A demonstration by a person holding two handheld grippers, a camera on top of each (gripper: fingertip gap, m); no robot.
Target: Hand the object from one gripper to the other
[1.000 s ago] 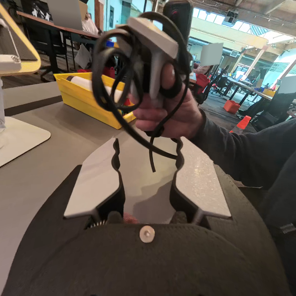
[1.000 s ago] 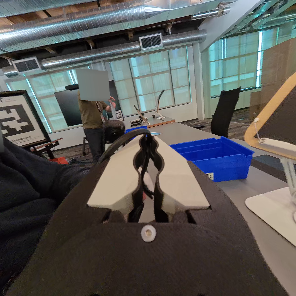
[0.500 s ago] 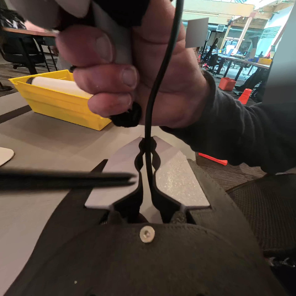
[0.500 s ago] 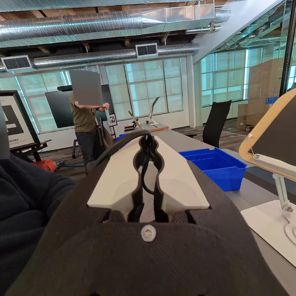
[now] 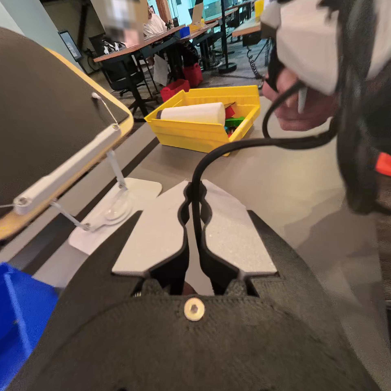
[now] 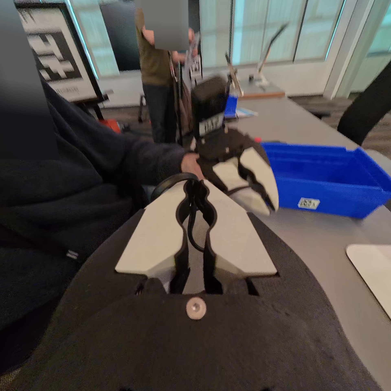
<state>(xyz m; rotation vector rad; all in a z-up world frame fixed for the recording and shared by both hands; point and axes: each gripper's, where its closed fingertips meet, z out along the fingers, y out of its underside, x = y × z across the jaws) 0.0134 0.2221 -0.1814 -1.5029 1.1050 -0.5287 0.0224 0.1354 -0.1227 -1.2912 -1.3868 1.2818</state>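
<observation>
A black cable (image 5: 254, 141) runs between both grippers above the grey table (image 5: 275, 190). My left gripper (image 5: 195, 187) is shut on one strand of it, which passes straight through the closed pads and arcs up to the right. My right gripper (image 5: 306, 42) shows blurred at the top right of that view, with the cable's coils hanging around it. In the right wrist view my right gripper (image 6: 195, 185) is shut on the cable (image 6: 169, 182), which loops over the left finger. The left gripper (image 6: 269, 206) shows just beyond, closed, with a cable strand across its fingers.
A yellow bin (image 5: 203, 135) with a white roll (image 5: 192, 113) and coloured pieces stands farther along the table. A blue bin (image 6: 328, 179) sits at the right. A tilted dark board on a white stand (image 5: 118, 211) is at the left. A person (image 6: 156, 84) stands in the background. The gap from one gripper's tips to the other's is roughly 10 cm.
A second ago my left jaws stood open under the hanging cable end. They closed on the cable, and the left gripper has since swung left and away, drawing a strand out. The right stayed shut.
</observation>
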